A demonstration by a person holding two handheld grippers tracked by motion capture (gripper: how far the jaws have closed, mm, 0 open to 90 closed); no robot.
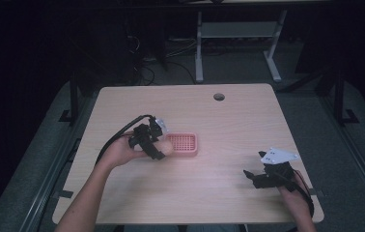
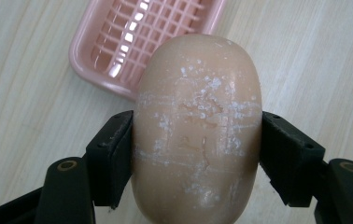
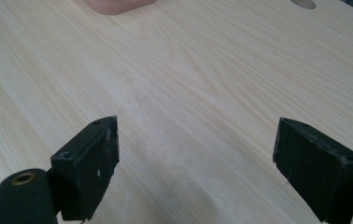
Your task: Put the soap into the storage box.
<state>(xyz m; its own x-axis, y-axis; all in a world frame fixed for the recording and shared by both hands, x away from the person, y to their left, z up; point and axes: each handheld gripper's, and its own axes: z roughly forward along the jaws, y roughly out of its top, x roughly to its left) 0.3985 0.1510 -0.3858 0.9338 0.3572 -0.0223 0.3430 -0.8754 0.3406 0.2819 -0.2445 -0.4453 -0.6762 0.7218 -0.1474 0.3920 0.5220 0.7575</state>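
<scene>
A soap dish [image 1: 184,144] lies on the counter [image 1: 219,125] near its middle, a little toward the left. The left gripper [image 1: 157,145] sits just left of the dish, a bar of soap [image 2: 198,126] between its fingers [image 2: 111,154], held above the counter just before the dish's near edge. The right gripper [image 1: 252,176] is well apart, to the right and nearer the front edge, and a round hole [image 1: 219,96] lies in the counter far behind the dish.

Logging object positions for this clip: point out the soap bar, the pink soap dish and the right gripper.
soap bar [image 2: 198,126], left gripper view, middle of its scuffed face
pink soap dish [image 1: 182,143], high view, slotted floor
right gripper [image 3: 195,161], right gripper view, midway between its fingertips
</scene>
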